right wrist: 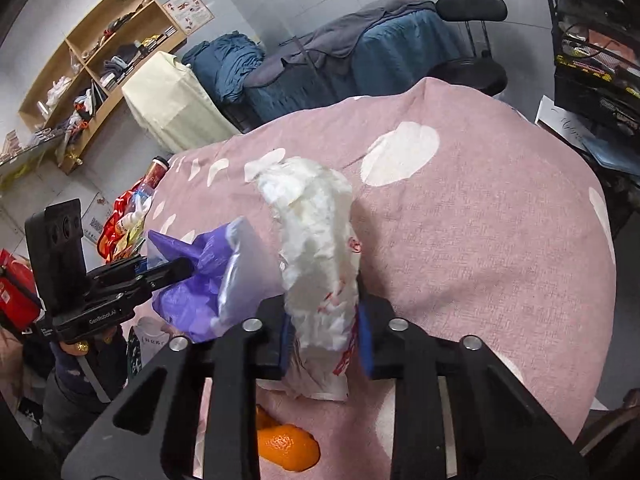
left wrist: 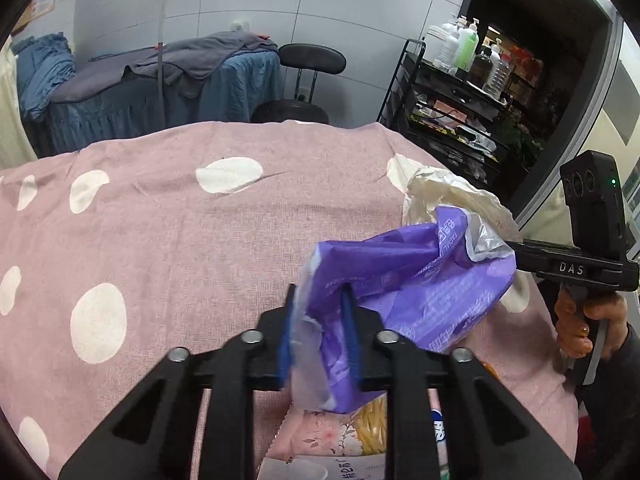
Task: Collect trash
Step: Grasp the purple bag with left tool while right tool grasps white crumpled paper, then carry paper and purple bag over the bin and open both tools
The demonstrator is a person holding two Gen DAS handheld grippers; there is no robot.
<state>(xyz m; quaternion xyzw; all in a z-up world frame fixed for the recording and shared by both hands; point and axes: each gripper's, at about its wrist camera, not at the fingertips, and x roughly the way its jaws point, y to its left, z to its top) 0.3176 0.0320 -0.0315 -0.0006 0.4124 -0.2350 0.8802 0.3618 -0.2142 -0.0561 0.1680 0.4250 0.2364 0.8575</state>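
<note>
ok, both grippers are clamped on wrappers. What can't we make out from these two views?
- Left wrist view: the packets lying under the purple wrapper are mostly hidden by it and the left gripper.
- Right wrist view: the orange peel is partly behind the right gripper.
- Red print on the white plastic bag is crumpled and unreadable.
- No trash bin shows in either view.

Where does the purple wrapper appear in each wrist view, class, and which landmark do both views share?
Left wrist view: purple wrapper lower centre-right, clamped in the left gripper.
Right wrist view: wrapper lower left, beside the white bag.
Shared landmark: the pink spotted cover.
</note>
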